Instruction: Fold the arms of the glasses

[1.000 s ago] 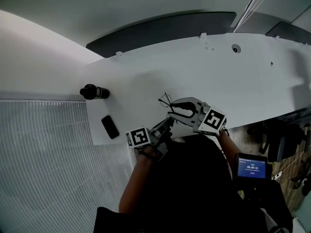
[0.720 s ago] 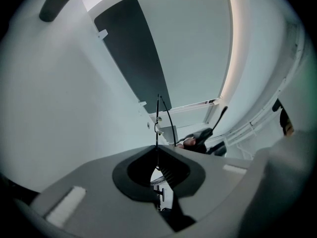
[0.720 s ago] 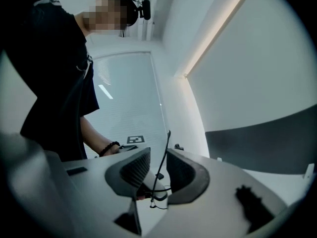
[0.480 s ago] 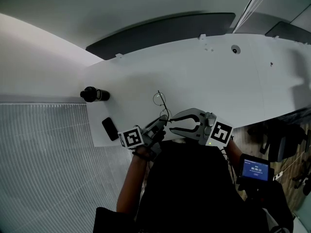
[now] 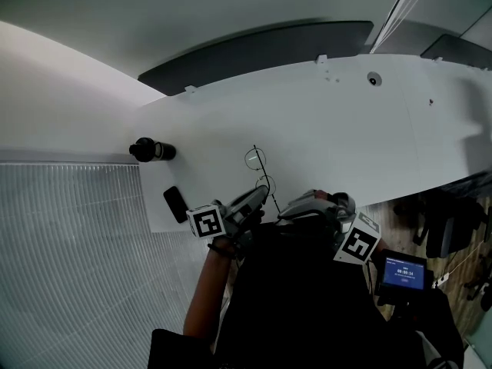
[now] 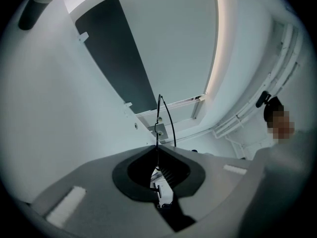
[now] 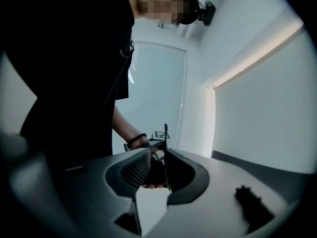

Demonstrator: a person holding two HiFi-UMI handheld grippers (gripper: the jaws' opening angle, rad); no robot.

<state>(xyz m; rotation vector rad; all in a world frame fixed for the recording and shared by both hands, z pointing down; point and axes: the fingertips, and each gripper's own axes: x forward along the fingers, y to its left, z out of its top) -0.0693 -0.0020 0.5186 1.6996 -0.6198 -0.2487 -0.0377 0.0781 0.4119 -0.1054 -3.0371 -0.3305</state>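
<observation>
The glasses (image 5: 260, 171) are a thin wire frame with two round lenses. In the head view they stand out over the near edge of the white worktop (image 5: 346, 121), directly in front of the person.

The left hand-held gripper (image 5: 261, 194) is clenched on the frame. In the left gripper view its jaws meet at the tips, and the dark wire rises from between them (the pinched point itself is very thin and hard to resolve).

The right hand-held gripper (image 7: 161, 150) is released. Its jaws stand well apart and have just been closing. One slim arm of the glasses runs upright through the gap, close to one jaw. The ribbed pad of the other jaw is clear of it. Through the same gap the person's wrist, wearing a dark band (image 7: 135, 140), is visible.

Further left on the worktop a black bottle (image 5: 151, 149) lies on its side. A dark phone (image 5: 175, 203) lies flat near the front edge, apart from the bottle.
</observation>
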